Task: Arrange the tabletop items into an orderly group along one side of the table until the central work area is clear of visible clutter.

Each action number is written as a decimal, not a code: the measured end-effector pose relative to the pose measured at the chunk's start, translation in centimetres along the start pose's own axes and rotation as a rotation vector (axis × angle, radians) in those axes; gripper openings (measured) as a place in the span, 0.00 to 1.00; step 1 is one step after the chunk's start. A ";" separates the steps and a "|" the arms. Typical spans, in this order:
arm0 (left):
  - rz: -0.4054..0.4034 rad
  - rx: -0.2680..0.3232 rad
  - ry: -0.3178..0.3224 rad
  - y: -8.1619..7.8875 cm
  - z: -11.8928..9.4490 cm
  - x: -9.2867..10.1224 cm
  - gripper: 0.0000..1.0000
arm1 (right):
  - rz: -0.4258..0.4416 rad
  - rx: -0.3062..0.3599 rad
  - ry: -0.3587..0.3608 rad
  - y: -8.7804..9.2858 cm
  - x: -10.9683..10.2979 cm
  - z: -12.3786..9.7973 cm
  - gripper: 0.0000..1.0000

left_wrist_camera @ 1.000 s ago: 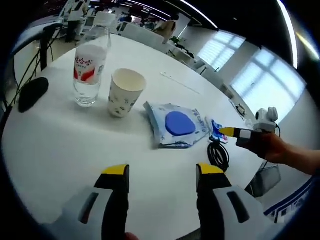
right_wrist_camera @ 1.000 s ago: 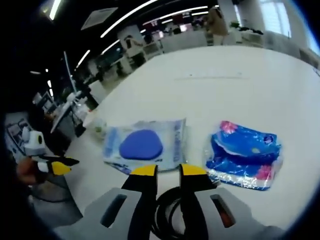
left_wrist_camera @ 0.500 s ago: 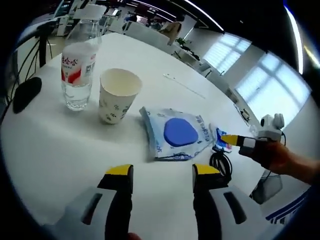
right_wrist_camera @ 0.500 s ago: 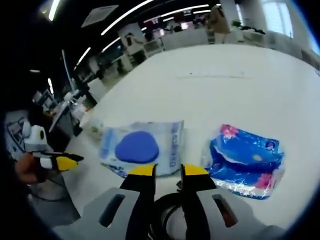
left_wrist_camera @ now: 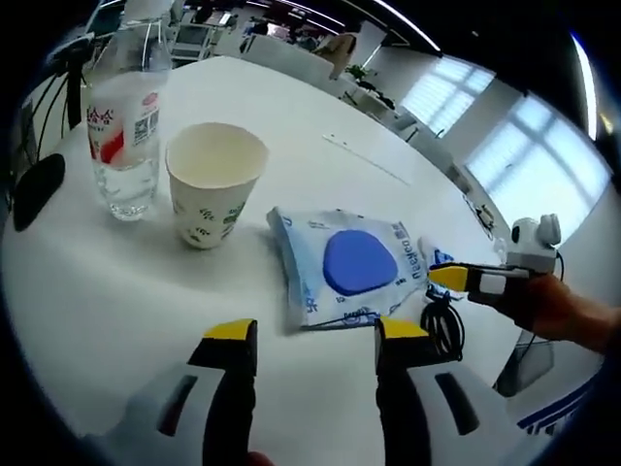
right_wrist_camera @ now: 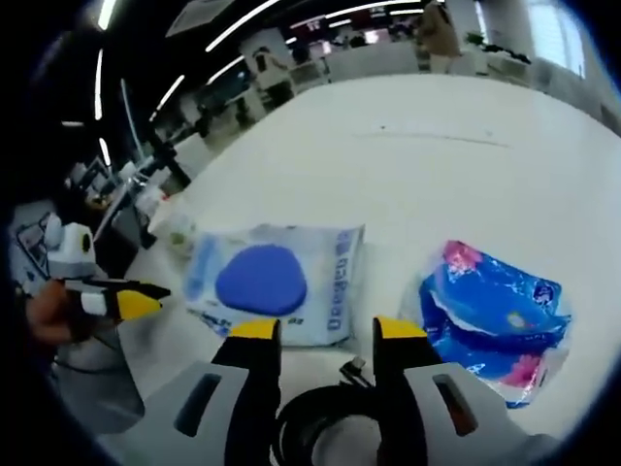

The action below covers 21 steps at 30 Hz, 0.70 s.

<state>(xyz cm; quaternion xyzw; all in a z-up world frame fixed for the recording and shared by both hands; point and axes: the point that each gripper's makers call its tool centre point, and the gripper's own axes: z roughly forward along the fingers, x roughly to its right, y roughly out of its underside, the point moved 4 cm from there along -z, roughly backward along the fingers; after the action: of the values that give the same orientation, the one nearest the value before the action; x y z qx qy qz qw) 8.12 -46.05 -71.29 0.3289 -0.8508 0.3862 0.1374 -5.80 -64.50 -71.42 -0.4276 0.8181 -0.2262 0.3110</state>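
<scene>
In the left gripper view, the left gripper (left_wrist_camera: 312,335) hangs over bare white table (left_wrist_camera: 116,282) with its jaws spread and nothing between them, aimed toward the wet-wipes pack (left_wrist_camera: 351,264), which lies flat just ahead. I judge it is lining up for that pack. To the left stand a paper cup (left_wrist_camera: 204,183) and, just beside it, a clear water bottle (left_wrist_camera: 118,116), both upright and apart from each other; they already form a loose row and sit close enough that a sideways sweep of the pack could knock the light cup. A dark object (left_wrist_camera: 37,189) lies at the table's far left edge; I cannot tell what it is. From the right, the right gripper (left_wrist_camera: 464,279) comes in, over a coiled black cable (left_wrist_camera: 441,325) beside the pack.

In the right gripper view, the right gripper (right_wrist_camera: 316,328) has its jaws parted, straddling the cable (right_wrist_camera: 320,437) coil without pinching it, probably about to take it. The wipes pack (right_wrist_camera: 272,282) lies just beyond, the blue tissue packet (right_wrist_camera: 500,316) to its right, close but separate. The left gripper (right_wrist_camera: 121,303) shows at the left edge.
</scene>
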 end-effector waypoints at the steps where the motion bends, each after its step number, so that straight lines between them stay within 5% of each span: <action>1: 0.000 -0.002 -0.002 0.0 0.2 0.0 0.46 | 0.002 0.000 0.002 -0.1 0.1 0.1 0.35; 14: 0.057 -0.060 -0.054 0.6 2.2 -0.5 0.23 | 0.041 -0.014 0.031 0.0 0.6 1.1 0.22; 18: 0.075 -0.064 -0.076 0.9 2.5 -0.7 0.07 | 0.013 -0.014 0.059 0.2 0.6 1.1 0.01; 21: 0.063 -0.053 -0.075 0.6 2.5 -0.6 0.02 | 0.061 0.004 0.035 0.3 0.3 0.9 0.00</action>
<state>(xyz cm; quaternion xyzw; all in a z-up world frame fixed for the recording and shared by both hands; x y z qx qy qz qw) 8.21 -47.32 -73.61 0.3125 -0.8752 0.3551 0.1016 -5.46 -64.68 -72.34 -0.3978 0.8356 -0.2257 0.3044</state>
